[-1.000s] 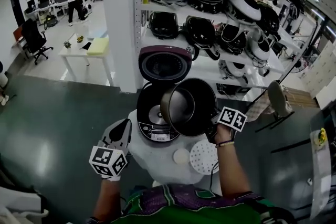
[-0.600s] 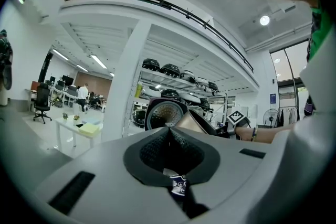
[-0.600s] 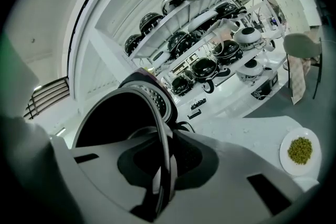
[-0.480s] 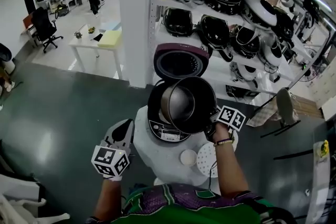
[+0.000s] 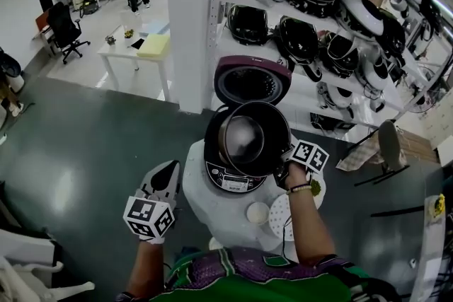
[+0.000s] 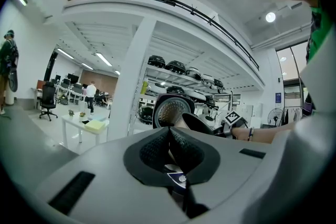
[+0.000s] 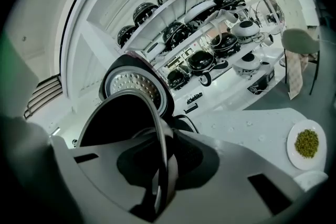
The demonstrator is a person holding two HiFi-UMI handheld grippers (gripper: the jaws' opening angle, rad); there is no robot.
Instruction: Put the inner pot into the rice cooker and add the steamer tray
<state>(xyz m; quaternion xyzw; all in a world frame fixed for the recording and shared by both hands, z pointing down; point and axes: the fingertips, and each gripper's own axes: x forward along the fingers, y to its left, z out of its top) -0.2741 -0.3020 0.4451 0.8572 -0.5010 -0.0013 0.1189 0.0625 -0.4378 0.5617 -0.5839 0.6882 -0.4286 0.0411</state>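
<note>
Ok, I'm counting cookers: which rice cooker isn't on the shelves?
The maroon-lidded rice cooker, alone on the round white table; other cookers fill the shelves.

A small round table (image 5: pixel 202 205) stands just in front of the person, and the rice cooker (image 5: pixel 233 179) sits on its far half, lid (image 5: pixel 253 81) raised at the far side. The inner pot (image 5: pixel 255 139) hangs tilted over the cooker's opening, with the right gripper (image 5: pixel 284 167) on the near right of its rim. The steamer tray (image 5: pixel 278 214) lies flat near the table's near right edge, with a small round piece (image 5: pixel 257 212) just to its left. A plate (image 7: pixel 294 157) sits at the right edge. The left gripper (image 5: pixel 170 167) is off the table's left edge. Behind the table is a rack (image 5: pixel 301 106) of cookers, with a pillar (image 5: pixel 190 25) at its left. Farther left and back stand a side table (image 5: pixel 120 51) and an office chair (image 5: pixel 65 28).
</note>
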